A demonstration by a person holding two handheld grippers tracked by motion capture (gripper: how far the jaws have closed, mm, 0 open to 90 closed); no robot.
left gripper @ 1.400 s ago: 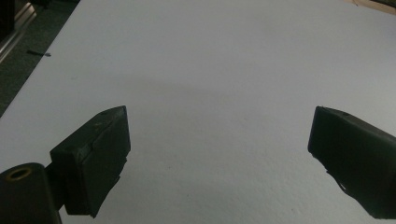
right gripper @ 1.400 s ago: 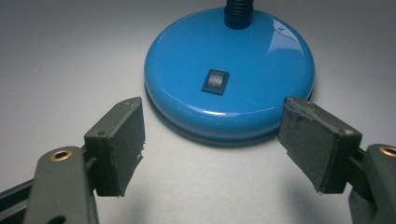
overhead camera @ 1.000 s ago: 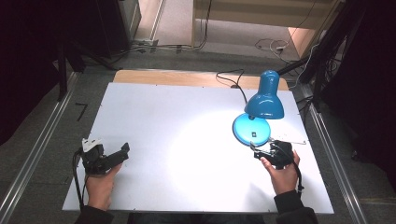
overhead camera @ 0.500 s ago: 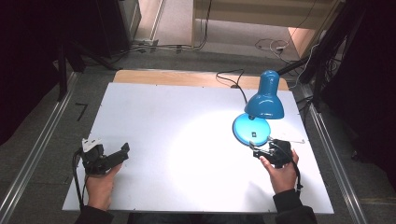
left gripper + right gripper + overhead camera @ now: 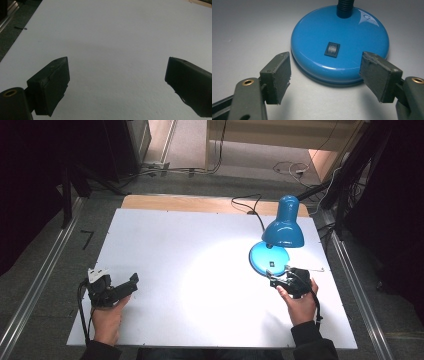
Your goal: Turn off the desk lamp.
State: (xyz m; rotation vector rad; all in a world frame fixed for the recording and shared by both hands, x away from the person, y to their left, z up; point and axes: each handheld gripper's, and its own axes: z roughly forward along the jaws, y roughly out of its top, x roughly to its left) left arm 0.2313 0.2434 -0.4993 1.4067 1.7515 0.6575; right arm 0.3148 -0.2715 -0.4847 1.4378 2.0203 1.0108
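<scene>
On the white table (image 5: 165, 245), from above, a blue lamp (image 5: 282, 227) stands far right; the right gripper (image 5: 280, 279) sits just beside its base, the left gripper (image 5: 125, 287) well apart. Left gripper view: jaws spread over bare table. Right gripper view: jaws spread before the base (image 5: 317, 32) and its switch (image 5: 332, 49).

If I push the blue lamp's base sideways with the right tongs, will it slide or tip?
Likely slide: the lamp base is a wide, low disc lying flat on the white table. Its glossy, rounded rim may let the right tongs slip off. The shade sits high on a bendy neck, so it may wobble.
</scene>
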